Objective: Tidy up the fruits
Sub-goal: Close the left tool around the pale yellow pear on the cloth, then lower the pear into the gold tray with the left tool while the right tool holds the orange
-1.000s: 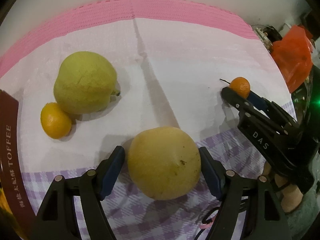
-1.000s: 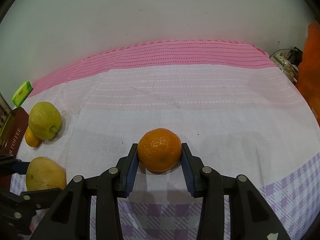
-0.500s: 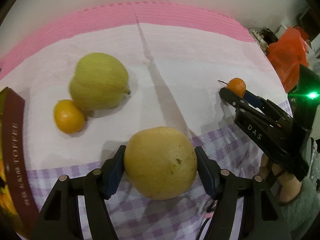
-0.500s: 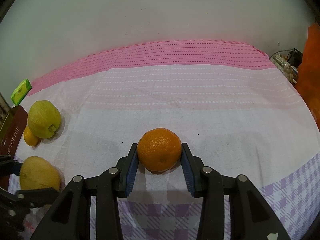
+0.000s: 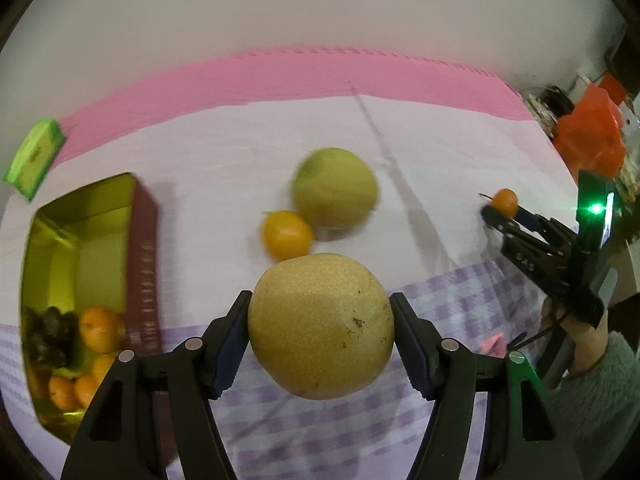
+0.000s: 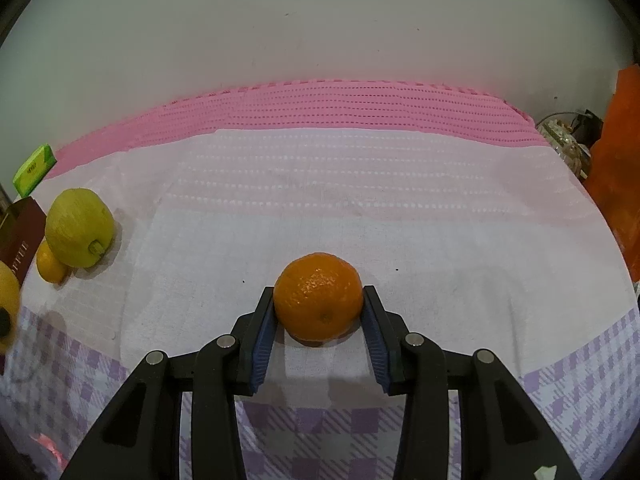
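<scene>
the left gripper (image 5: 320, 326) has its jaws clamped on a big yellow pear (image 5: 321, 326), both blue pads pressed against its sides, the fruit lifted above the checked near strip of the desk (image 6: 400, 208); those jaws have just been closing a little on it. the right gripper (image 6: 319, 310) holds an orange (image 6: 319, 298) in a narrow grip, pads tight on both sides, and the orange looks to rest on the white cloth near the middle of the desk, though the contact underneath is hard to make out. a person's hand (image 5: 580, 344) in a grey sleeve carries that gripper at the right edge of the left wrist view.

toward the left edge of the desk a green pear (image 5: 335, 188) lies touching a small orange (image 5: 287, 235). at the left edge itself stands an open gold-lined tin (image 5: 80, 248) with maroon walls, holding several small oranges and some dark fruit at its near end. a green packet (image 5: 35, 156) lies at the far left corner. an orange plastic bag (image 5: 592, 136) sits at the far right corner.
</scene>
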Demonstrator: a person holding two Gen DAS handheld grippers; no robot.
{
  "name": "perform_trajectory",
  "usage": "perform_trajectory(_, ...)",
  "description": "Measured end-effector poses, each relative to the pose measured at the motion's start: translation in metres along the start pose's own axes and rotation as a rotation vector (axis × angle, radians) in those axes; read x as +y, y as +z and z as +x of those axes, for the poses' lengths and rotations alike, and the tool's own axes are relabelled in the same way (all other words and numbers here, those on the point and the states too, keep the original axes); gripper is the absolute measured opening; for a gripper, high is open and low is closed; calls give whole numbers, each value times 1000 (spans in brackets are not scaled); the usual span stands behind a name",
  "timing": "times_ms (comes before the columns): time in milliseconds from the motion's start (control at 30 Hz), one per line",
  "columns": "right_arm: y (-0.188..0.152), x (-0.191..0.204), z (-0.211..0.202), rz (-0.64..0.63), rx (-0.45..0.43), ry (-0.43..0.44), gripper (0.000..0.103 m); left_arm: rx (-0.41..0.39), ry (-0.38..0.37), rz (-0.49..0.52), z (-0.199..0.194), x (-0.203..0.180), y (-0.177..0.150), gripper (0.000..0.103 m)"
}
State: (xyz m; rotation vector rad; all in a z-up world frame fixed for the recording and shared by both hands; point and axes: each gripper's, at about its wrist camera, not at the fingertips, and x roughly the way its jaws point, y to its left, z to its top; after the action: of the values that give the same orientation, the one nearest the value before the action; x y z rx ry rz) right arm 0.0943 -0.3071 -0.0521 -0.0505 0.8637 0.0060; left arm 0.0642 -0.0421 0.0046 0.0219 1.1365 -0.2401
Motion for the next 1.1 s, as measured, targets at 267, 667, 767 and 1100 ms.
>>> perform_trajectory(267,0,0,0,-3,0,-5,39,-54,93,-88,-35,75,-5,67)
perform_trajectory(667,-1,2,0,-5,-1,-11,39,-64,217,-254,-55,185,-17,67)
perform_trajectory(767,-1,2,0,-5,-2,-10,39,-52,238,-257,-48,197,-22,67)
perform_trajectory(1100,-1,2,1,-8,-3,-13,39,18,209,-265,-28,208,-38,67)
